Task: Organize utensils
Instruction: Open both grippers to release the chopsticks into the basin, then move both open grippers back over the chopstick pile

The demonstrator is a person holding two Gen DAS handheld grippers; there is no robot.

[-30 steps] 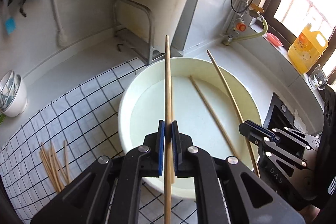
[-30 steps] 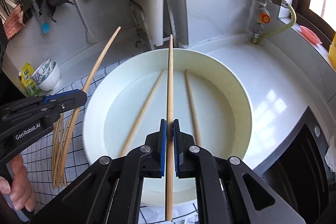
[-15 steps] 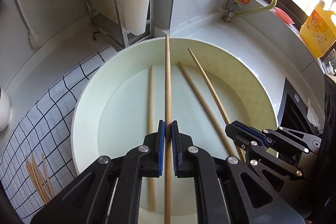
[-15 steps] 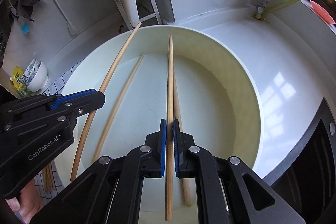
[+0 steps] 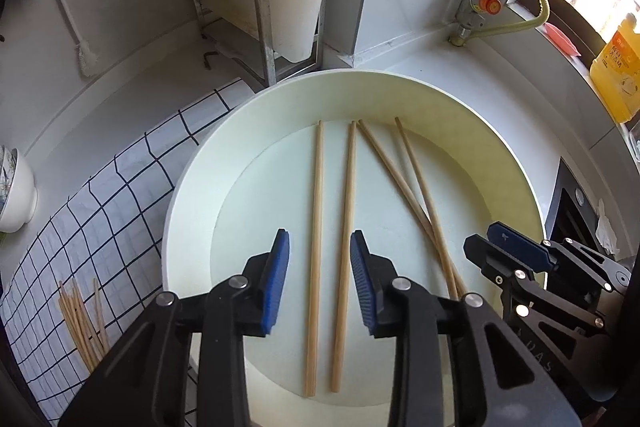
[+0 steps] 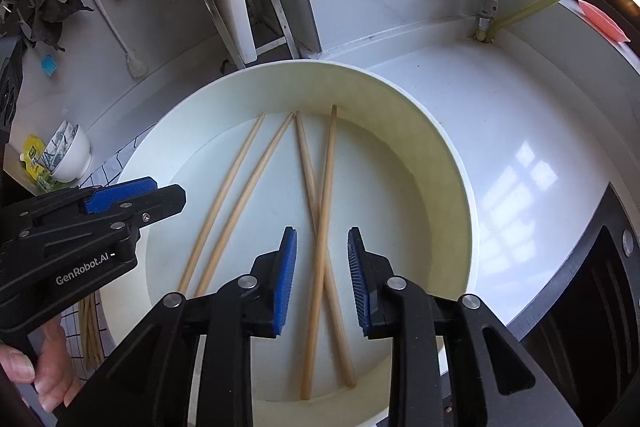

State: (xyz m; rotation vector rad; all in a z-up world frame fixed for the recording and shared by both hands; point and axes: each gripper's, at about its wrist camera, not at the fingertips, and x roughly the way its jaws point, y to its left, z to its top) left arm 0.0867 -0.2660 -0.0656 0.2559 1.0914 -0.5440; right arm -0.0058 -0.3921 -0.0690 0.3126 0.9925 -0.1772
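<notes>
Several wooden chopsticks lie flat in a round cream basin (image 5: 192, 187) (image 6: 460, 187). In the left wrist view, two parallel chopsticks (image 5: 318, 227) rest on the basin floor below my left gripper (image 5: 319, 247). Its jaws are opening and the blue pads touch nothing. In the right wrist view a crossed pair of chopsticks (image 6: 320, 219) lies under my right gripper (image 6: 322, 239), whose jaws are also opening, clear of the sticks. Each gripper shows in the other's view: the right gripper (image 5: 508, 247) and the left gripper (image 6: 132, 195). A loose bundle of chopsticks (image 5: 80, 323) (image 6: 90, 331) lies on the checked cloth.
A checked cloth (image 5: 120, 195) covers the counter left of the basin, with a stacked white bowl (image 5: 16, 195) (image 6: 68, 155) beyond. A black hob (image 5: 576, 215) borders the right. A metal rack (image 5: 232, 7), gas valve (image 5: 484, 3) and yellow bottle (image 5: 616, 67) stand behind. A hand (image 6: 44, 379) holds the left gripper.
Both grippers came down over the basin and went from shut to open. The chopstick each one held now lies on the basin floor beside the others.
</notes>
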